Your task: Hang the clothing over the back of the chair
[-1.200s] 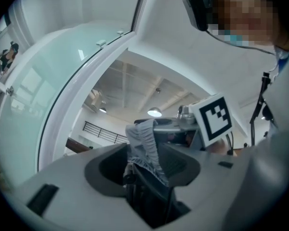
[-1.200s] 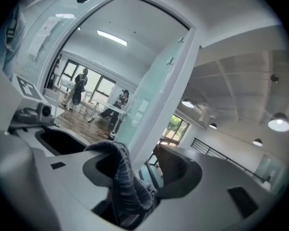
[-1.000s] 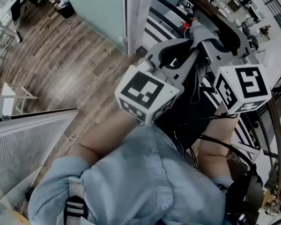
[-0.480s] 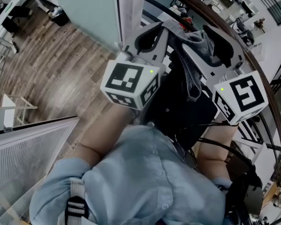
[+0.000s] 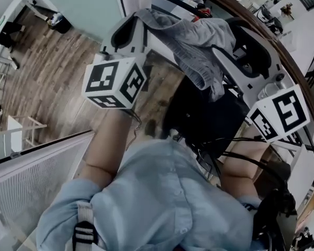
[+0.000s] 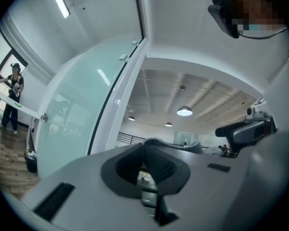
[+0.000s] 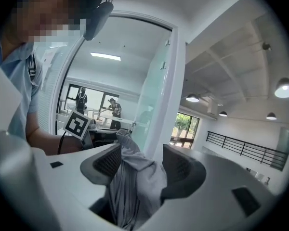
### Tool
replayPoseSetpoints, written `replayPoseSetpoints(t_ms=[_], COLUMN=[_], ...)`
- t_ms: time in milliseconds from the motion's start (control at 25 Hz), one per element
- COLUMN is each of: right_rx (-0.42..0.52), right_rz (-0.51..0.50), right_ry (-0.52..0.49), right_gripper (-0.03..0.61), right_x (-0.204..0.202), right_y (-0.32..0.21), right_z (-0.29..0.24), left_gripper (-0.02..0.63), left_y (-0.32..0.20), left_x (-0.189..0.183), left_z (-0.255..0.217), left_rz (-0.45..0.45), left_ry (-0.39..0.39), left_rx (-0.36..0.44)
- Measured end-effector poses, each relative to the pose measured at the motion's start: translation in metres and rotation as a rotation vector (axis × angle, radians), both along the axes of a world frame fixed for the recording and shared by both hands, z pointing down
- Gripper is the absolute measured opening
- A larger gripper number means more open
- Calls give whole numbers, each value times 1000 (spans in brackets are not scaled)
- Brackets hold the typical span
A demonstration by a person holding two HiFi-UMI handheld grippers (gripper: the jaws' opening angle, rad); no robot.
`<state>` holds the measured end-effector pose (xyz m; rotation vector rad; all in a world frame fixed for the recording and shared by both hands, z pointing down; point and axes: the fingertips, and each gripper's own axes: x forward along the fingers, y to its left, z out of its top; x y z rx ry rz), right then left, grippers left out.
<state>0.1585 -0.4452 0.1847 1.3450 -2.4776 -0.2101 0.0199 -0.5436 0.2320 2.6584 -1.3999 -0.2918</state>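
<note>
My shirt (image 5: 162,192): light blue, nearest to the camera, at the bottom of the head view.
My left gripper (image 5: 135,21): jaws together, pinching one edge of the grey clothing (image 5: 199,46); in the left gripper view (image 6: 147,146) only a sliver of cloth (image 6: 151,141) shows at the tips.
My right gripper (image 5: 239,45): jaws wide apart and just been opening; in the right gripper view (image 7: 142,165) the cloth (image 7: 135,182) lies loose in the gap and the pads do not press on it.
Clothing: stretched between my two grippers and held up in the air, with a fold sagging down near the right one.
Chair (image 5: 204,116): black, below the clothing and between my forearms. I cannot tell whether the sagging fold touches its top edge.
Floor (image 5: 52,61): wood planks, far below to the left.
</note>
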Motion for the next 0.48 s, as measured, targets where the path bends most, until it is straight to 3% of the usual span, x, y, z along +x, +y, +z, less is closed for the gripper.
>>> replayPoseSetpoints(t_ms=[280, 480], right_rx=[-32, -55], right_rz=[20, 20], right_ry=[-34, -52], right_gripper=[275, 272], right_x=[1, 0], right_y=[7, 5], right_z=[14, 26], left_gripper=[18, 18], left_y=[-6, 3], left_x=[-28, -21], left_z=[27, 72], left_rz=[-61, -53], left_ry=[-27, -86], left_rx=[-53, -101])
